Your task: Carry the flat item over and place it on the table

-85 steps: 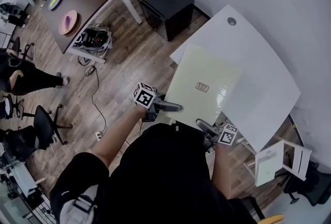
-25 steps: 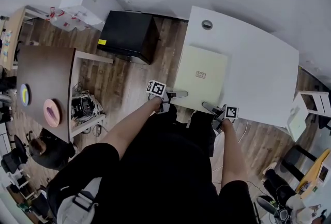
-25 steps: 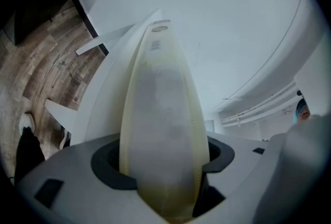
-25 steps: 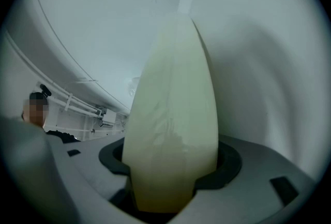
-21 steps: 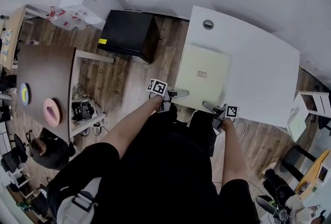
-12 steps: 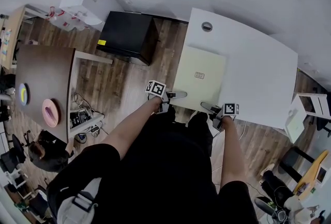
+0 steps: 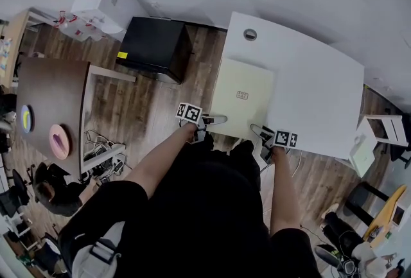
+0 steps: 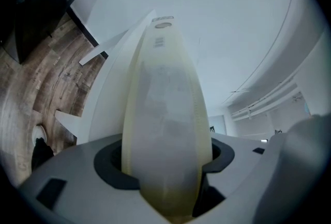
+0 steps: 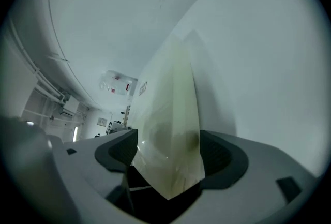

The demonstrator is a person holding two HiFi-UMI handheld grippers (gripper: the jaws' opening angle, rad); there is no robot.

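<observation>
Cream panel [image 7: 243,97] lies on white counter [image 7: 314,90], left side. left gripper [image 7: 217,120] jaws clamp its near edge; right gripper [image 7: 258,131] jaws opening, panel edge between them.

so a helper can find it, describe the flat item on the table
Find the white table beside the black cabinet. At its near left lies a square board, pale yellow against the white top, with a small central label.

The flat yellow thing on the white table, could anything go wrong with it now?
Maybe. The flat yellow thing lies by the white table's near edge, so it might slip off. The right gripper's jaws are opening around it while the left gripper holds on, so a tug could twist it.
</observation>
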